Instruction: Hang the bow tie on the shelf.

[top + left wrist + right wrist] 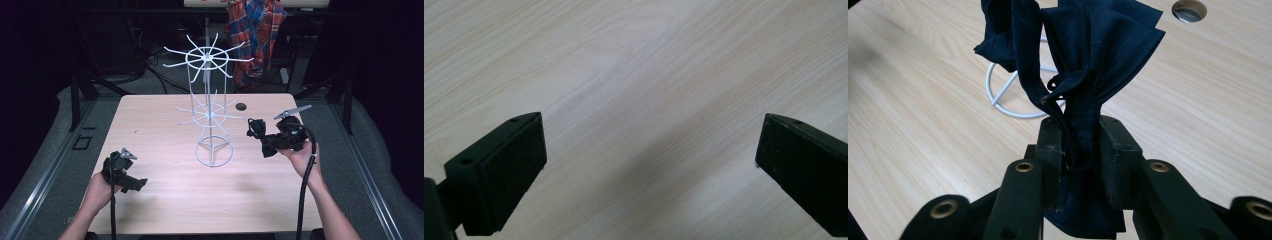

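Your right gripper (1075,145) was clamped tight on a bunched dark cloth (1083,55), its jaws pinching the gathered middle so the folds fanned out above the pads and a short tail hung below them. In the high view that gripper (265,140) was raised above the right side of the table (150,130), pointing left toward the white wire rack (210,107), with the cloth (256,129) sticking out of its tip toward the rack. Your left gripper (651,165) stood wide open with nothing between its pads, looking down on bare wood; in the high view it (131,181) sat low near the front left corner, well apart from both cloth and rack. The relation that mattered was this: the rack lay just to the left of the cloth, between your two hands, and your right hand was much the nearer, so hanging the cloth on a prong looked like the right hand's job. The cloth's long axis ran along the jaws, out from the tip. In the right gripper view the cloth hid most of the rack, leaving only its base ring (1013,95) showing, so you could not tell which prong it lined up with. How the cloth was folded, and whether it had a loop, was hard to make out.
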A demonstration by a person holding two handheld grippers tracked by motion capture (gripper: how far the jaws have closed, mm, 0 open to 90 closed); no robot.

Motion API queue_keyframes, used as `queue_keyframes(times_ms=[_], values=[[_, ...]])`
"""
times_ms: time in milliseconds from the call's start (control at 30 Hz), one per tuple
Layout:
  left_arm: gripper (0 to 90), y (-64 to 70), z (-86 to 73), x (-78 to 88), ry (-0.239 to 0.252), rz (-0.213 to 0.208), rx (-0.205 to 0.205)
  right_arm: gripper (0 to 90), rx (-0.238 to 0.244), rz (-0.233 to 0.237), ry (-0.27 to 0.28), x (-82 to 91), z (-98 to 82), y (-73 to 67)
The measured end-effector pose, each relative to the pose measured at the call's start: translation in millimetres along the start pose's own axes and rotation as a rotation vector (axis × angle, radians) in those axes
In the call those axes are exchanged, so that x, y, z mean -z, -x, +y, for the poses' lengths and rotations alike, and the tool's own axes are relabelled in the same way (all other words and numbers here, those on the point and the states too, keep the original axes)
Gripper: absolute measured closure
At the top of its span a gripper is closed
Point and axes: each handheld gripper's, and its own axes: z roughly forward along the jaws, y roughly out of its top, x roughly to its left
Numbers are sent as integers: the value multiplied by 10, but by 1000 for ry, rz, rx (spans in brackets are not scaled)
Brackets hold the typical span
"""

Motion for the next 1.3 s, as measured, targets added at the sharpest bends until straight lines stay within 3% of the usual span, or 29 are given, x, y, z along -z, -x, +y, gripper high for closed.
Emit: queue_keyframes(times_ms=[600,733,900,1300], values=[[1,-19,-7,-4,-2,-1,10,724,2,29,11,-45,159,-12],[1,-15,-3,-7,-2,-3,9,724,-3,37,7,-85,195,-7],[1,-20,-5,-12,-5,-3,9,724,-32,83,14,-177,231,57],[1,-20,-6,-18,-2,-3,9,724,-36,96,-1,-319,314,22]])
